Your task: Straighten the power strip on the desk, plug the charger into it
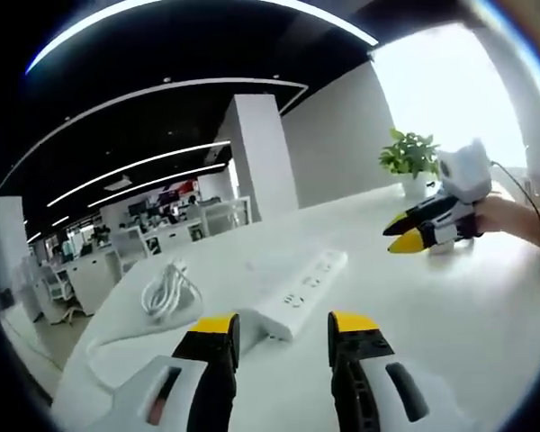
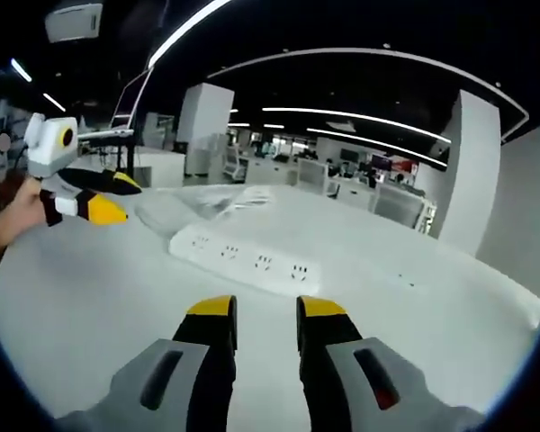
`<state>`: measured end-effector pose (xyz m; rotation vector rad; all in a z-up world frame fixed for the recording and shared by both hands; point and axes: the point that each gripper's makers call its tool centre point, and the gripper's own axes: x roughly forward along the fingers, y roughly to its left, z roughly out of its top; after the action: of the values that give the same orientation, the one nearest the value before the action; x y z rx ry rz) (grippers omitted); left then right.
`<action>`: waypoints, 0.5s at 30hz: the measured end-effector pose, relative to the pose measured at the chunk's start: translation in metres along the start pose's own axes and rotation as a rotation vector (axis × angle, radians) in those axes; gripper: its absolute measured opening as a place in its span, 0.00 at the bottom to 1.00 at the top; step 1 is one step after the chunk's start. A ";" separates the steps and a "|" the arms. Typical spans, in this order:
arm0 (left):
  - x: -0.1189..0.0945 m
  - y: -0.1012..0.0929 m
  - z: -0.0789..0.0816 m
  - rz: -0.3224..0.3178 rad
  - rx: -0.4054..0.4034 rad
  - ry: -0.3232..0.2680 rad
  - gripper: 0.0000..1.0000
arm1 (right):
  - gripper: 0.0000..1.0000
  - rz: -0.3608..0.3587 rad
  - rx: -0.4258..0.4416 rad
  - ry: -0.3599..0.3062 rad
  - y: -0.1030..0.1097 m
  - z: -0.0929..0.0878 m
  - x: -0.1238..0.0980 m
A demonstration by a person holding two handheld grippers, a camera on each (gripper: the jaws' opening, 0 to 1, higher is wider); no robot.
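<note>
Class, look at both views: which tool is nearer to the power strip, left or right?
Left, though not by much. The left tool sits open just short of one end of the strip. The right tool faces the strip's long side with bare desk between them.

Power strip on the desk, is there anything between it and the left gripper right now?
Nothing visible. The left gripper hangs open just short of the power strip, with bare desk between them. The coiled cable lies off to one side.
</note>
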<state>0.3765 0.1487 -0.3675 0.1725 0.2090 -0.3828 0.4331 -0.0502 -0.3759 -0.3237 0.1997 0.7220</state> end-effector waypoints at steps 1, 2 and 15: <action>0.002 0.001 0.000 0.001 -0.008 0.000 0.40 | 0.26 0.003 0.006 0.001 -0.001 0.000 0.001; 0.004 0.002 0.000 0.000 -0.017 0.004 0.40 | 0.26 0.007 0.015 -0.001 -0.002 0.001 0.003; 0.034 0.026 -0.006 0.024 -0.072 0.035 0.39 | 0.25 0.006 -0.002 0.013 -0.018 0.002 0.032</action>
<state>0.4161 0.1621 -0.3773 0.1105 0.2542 -0.3481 0.4689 -0.0420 -0.3794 -0.3299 0.2125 0.7266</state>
